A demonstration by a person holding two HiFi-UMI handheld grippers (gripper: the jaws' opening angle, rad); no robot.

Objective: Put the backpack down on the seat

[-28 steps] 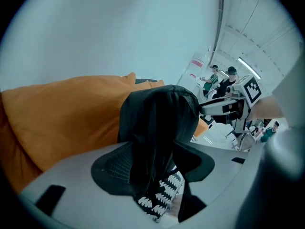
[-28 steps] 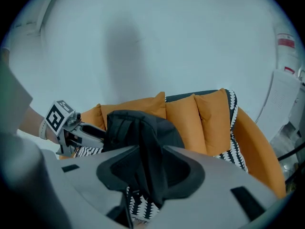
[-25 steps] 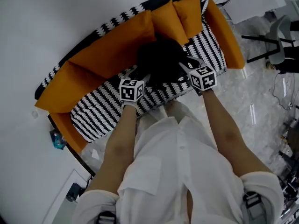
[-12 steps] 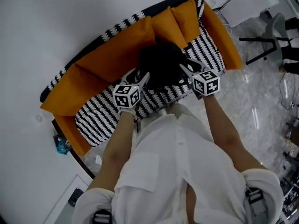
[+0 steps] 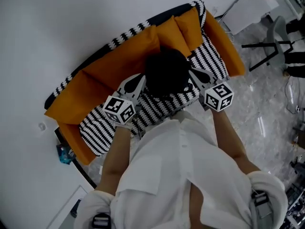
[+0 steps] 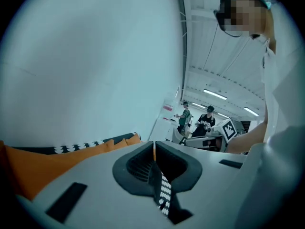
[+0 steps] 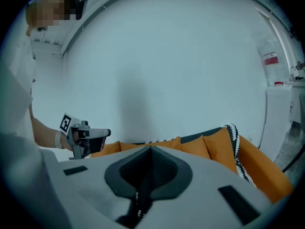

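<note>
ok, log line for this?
backpack: on sofa seat | left hand-held gripper: jaws together, beside it | right hand-held gripper: jaws together, beside it

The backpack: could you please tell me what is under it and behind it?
Under the backpack is the striped seat; orange back cushions stand behind it. The patch of seat directly beneath is covered.

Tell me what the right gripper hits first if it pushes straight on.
Most likely the orange back cushions, which lie just past the closed tips of the right gripper; depth is hard to judge.
</note>
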